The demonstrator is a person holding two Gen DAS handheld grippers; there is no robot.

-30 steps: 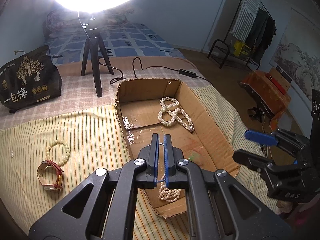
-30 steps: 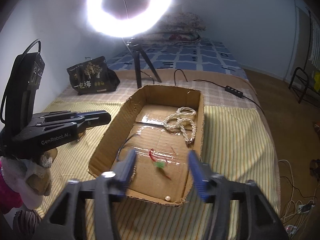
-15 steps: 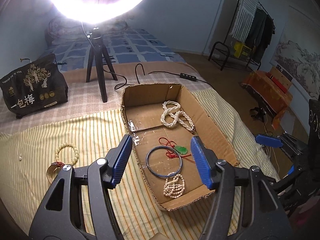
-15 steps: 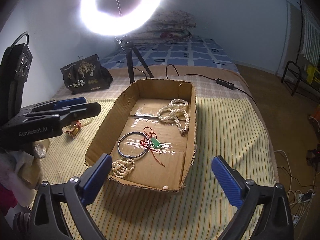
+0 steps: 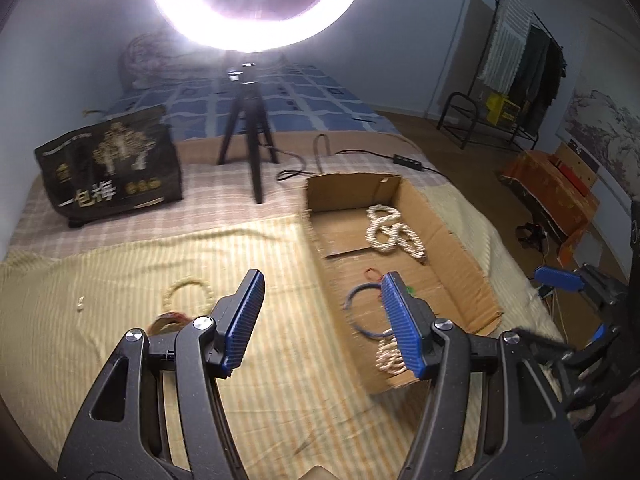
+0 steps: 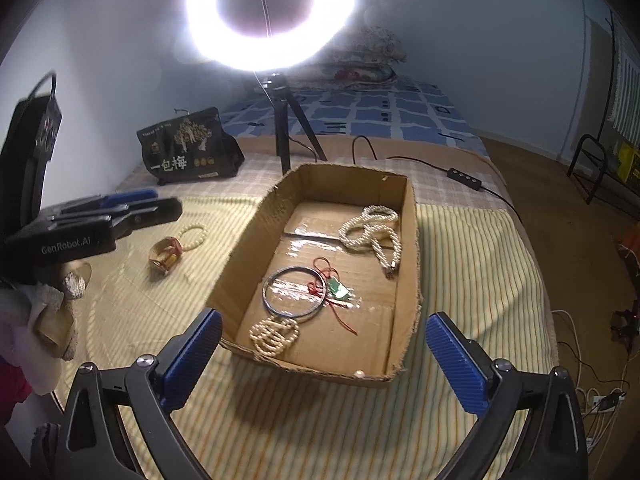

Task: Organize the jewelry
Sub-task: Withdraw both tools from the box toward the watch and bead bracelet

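Right wrist: cardboard box (image 6: 408, 232) holds two pearl necklaces (image 6: 370, 232).

Your left wrist view looks down from left of the cardboard box (image 5: 460, 248) toward the ring light (image 5: 258, 4), your right wrist view faces it head-on from nearer, and both share the striped bedspread (image 6: 472, 264).

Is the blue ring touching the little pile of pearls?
Touching: in the right wrist view, the blue bangle's near edge overlaps the top of the pearl bracelet.
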